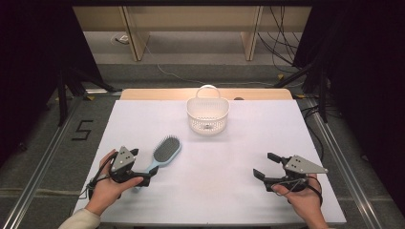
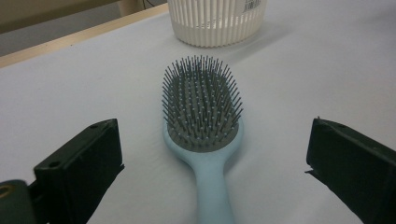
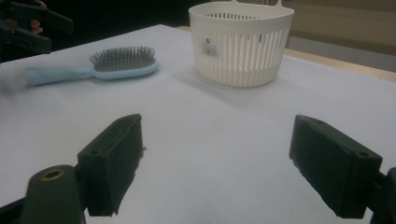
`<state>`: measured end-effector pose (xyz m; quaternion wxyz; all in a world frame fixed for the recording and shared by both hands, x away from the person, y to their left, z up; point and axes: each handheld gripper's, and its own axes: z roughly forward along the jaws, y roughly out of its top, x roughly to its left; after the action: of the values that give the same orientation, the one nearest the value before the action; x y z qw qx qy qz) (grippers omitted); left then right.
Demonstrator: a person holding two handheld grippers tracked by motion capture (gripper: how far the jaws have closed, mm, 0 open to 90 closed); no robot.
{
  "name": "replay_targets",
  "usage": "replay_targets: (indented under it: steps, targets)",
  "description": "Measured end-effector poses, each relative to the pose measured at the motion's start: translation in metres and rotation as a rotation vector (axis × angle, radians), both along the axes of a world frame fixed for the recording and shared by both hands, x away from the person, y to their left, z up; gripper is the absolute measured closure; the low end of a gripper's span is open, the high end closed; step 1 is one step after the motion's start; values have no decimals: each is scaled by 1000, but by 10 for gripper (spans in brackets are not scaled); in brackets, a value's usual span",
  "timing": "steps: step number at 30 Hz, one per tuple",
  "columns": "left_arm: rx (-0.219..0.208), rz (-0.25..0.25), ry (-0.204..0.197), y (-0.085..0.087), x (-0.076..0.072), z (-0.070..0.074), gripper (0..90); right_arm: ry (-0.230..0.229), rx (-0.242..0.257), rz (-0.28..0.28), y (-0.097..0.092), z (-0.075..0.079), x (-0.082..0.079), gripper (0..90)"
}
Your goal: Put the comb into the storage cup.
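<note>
While the left claw [image 2: 212, 172] stood wide open, the blue hairbrush [image 2: 203, 116] lay bristles up on the white bench [image 1: 229, 157] with its handle between the jaws, touching neither; the handle end was cut off at 6 o'clock. At 12 o'clock from the brush stood the white basket [image 1: 207, 114], whose contents were hard to make out. The right claw [image 1: 265, 166] was also open and empty, near 4 o'clock.
</note>
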<state>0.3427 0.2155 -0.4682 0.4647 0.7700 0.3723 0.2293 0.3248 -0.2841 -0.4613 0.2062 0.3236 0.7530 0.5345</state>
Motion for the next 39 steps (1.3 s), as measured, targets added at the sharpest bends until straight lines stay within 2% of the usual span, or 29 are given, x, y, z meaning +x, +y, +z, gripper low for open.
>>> replay_targets:
  steps: [7,10,12,15,16,17,18,20,21,22,25,26,27,28,30,32,36,37,38,39]
  targets:
    - [6,7,-1,0,-1,1,32,-1,-1,0,0,0,-1,184]
    - [-8,14,2,1,0,3,52,-1,0,0,0,1,-1,184]
    - [-13,32,5,1,1,5,82,-2,0,0,0,0,-1,184]
    - [-42,36,8,3,3,9,154,1,2,-1,0,0,-1,184]
    - [-35,45,9,3,3,10,163,0,2,0,0,0,0,184]
    - [-35,45,9,3,3,10,194,1,2,-1,0,0,-1,184]
    - [-31,67,7,4,4,13,231,1,1,-2,0,0,-1,184]
    - [-36,80,-8,7,5,16,361,2,1,-2,0,0,-1,184]
    - [-17,93,-20,8,6,17,413,0,-1,-2,0,0,-1,185]
    - [-17,93,-20,8,6,17,470,1,1,0,0,0,0,185]
    - [26,147,6,13,8,20,663,8,1,5,1,0,0,186]
    - [26,147,6,13,8,20,732,8,1,5,1,0,0,186]
    - [44,159,25,13,8,19,732,8,1,7,1,-1,0,186]
    - [69,182,75,14,10,18,836,8,1,5,1,0,0,186]
    - [107,195,129,13,12,16,888,10,2,6,1,-1,0,186]
    - [156,204,179,12,14,11,896,12,-3,9,1,-1,0,185]
    - [189,196,289,10,15,3,897,13,-4,12,2,-1,0,185]
    - [189,196,289,10,15,3,897,14,-4,11,2,-1,0,185]
    - [202,190,326,9,16,-1,897,16,-4,12,1,-1,0,185]
    - [202,190,326,9,16,-1,897,16,-4,12,1,-1,0,185]
